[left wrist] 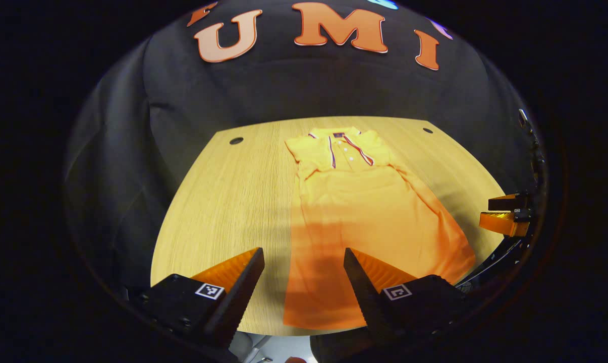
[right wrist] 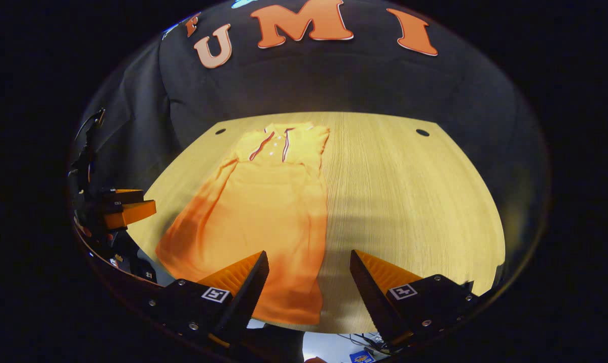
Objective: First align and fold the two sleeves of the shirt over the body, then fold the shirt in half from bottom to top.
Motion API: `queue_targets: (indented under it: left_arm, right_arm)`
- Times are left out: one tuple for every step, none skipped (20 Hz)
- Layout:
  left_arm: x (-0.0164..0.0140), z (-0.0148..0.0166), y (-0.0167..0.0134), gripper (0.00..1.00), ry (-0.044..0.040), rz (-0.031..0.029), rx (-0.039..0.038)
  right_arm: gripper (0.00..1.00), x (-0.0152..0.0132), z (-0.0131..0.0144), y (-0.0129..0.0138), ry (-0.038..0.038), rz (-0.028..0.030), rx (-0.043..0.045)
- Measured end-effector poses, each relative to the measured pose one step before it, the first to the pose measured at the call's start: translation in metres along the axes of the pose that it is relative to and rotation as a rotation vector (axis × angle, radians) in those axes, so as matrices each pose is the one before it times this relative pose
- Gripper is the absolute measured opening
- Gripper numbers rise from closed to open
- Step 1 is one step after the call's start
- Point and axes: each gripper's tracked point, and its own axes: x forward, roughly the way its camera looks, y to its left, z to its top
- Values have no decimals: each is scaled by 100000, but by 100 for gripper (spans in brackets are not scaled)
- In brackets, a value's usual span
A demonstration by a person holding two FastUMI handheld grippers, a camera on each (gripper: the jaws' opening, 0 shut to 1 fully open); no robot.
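Observation:
An orange polo shirt (left wrist: 364, 212) lies flat on the wooden table (left wrist: 233, 201), collar at the far end, both sleeves folded over the body. Its hem reaches the near table edge. My left gripper (left wrist: 304, 257) hovers open above the shirt's lower left corner, nothing between its fingers. In the right gripper view the same shirt (right wrist: 263, 217) lies left of centre, and my right gripper (right wrist: 309, 259) stands open over its lower right corner. The right gripper (left wrist: 505, 214) also shows at the far right of the left gripper view, and the left gripper (right wrist: 124, 206) shows at the left of the right gripper view.
The table (right wrist: 409, 201) has a small dark hole near each far corner (left wrist: 236, 140) (right wrist: 422, 132). Bare wood stretches to either side of the shirt. The black cloth wall stands behind the table. Floor and cables show below the near edge.

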Motion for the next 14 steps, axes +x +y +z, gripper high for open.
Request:
queue_targets:
  left_arm:
    - [423, -761, -61, 98, 2595, -336, -818]
    - [22, -909, 496, 98, 3036, 738, -900]
    - [131, -803, 50, 98, 2761, -129, -842]
    - [182, -594, 74, 98, 2437, -361, -894]
    - [94, -924, -24, 99, 3284, -750, -1299]
    - [149, -875, -54, 99, 3374, -1120, -1328]
    - [223, -1062, -167, 98, 4056, -962, -1143]
    - [133, -1227, -82, 98, 5448, -926, -501]
    - [-250, -715, -46, 99, 3857, 203, -58]
    - [121, -479, 144, 99, 2448, 449, -28]
    - [238, -521, 55, 99, 1833, 566, 156]
    - [373, -254, -6, 99, 1690, 171, -54]
    - [388, -106, -130, 99, 902, -746, -131]
    - [154, -25, -60, 99, 980, -495, -419]
  right_arm:
    - [98, 141, -573, 93, 1979, 49, -96]
    - [98, 328, -993, 74, 3657, -550, -137]
    - [99, 673, -1041, 259, 2702, 328, 252]
    - [99, 436, -981, 65, 3079, 92, 525]
    - [99, 551, -835, -59, 2609, -103, 836]
    - [99, 407, -837, -58, 3038, -529, 864]
    - [99, 648, -655, -22, 2352, -285, 245]
    - [99, 600, -565, -255, 2265, -1425, -564]
    - [99, 438, -832, -14, 2859, -1092, -1268]
    - [99, 239, -790, 128, 3383, -16, -965]
    - [99, -150, -533, 361, 1677, 1317, -253]
    - [99, 54, -293, 322, 642, 772, 52]
    - [99, -4, -95, 285, 223, 640, 276]
    - [98, 142, -171, 114, 563, 117, 721]
